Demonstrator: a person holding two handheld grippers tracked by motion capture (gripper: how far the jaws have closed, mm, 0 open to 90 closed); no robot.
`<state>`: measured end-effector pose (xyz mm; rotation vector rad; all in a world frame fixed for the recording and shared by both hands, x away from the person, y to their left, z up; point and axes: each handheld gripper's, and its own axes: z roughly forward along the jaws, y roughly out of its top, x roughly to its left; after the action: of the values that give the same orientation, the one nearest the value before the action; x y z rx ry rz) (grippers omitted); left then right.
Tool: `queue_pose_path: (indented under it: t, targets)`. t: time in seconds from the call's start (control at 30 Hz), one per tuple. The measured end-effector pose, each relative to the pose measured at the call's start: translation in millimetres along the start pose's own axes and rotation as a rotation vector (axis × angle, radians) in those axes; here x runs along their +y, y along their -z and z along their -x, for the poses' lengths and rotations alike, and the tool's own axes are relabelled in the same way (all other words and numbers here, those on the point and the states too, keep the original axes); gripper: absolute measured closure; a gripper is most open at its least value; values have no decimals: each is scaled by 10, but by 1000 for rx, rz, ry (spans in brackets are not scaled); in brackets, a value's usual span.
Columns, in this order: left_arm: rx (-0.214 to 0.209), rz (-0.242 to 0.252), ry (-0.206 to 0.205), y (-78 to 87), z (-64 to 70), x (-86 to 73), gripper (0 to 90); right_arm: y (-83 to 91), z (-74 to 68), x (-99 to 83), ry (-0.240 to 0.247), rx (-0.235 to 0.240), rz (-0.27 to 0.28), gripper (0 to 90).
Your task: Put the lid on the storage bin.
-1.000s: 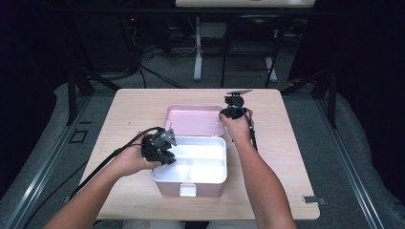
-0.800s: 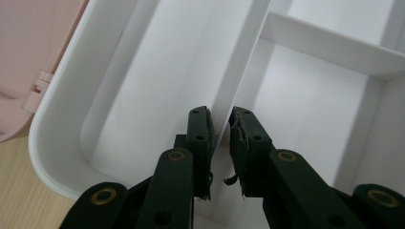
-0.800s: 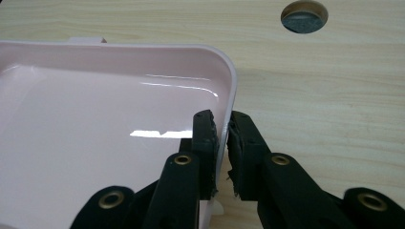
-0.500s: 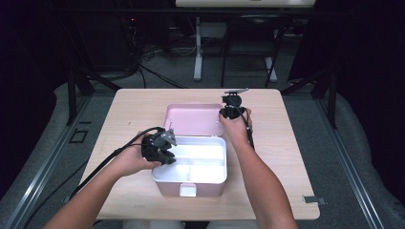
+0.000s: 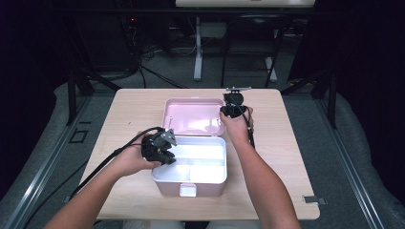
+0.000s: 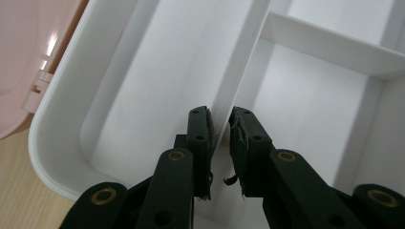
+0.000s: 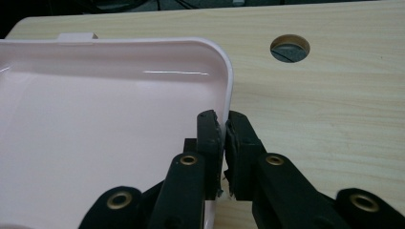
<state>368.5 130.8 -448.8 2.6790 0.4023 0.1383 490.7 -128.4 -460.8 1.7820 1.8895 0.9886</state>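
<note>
Left hand-held gripper [image 6: 220, 138] pinching thin white divider [image 6: 241, 71] (smooth plastic), pink lid [image 7: 95, 138] glossy

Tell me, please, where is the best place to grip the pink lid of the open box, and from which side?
Probably the thin raised rim of the pink lid near its right corner, approached from the outer side. The right gripper already pinches this rim, one jaw inside and one outside.
</note>
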Motion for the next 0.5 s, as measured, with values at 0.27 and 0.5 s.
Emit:
queue_pose_path:
  t: [0.27, 0.5]
  targets:
    - [-2, 1, -1, 0, -3, 0, 782, 157, 5, 22, -3, 35, 55, 860]
    - [-1, 1, -1, -1, -3, 0, 782, 308, -11, 15, 15, 49, 111, 869]
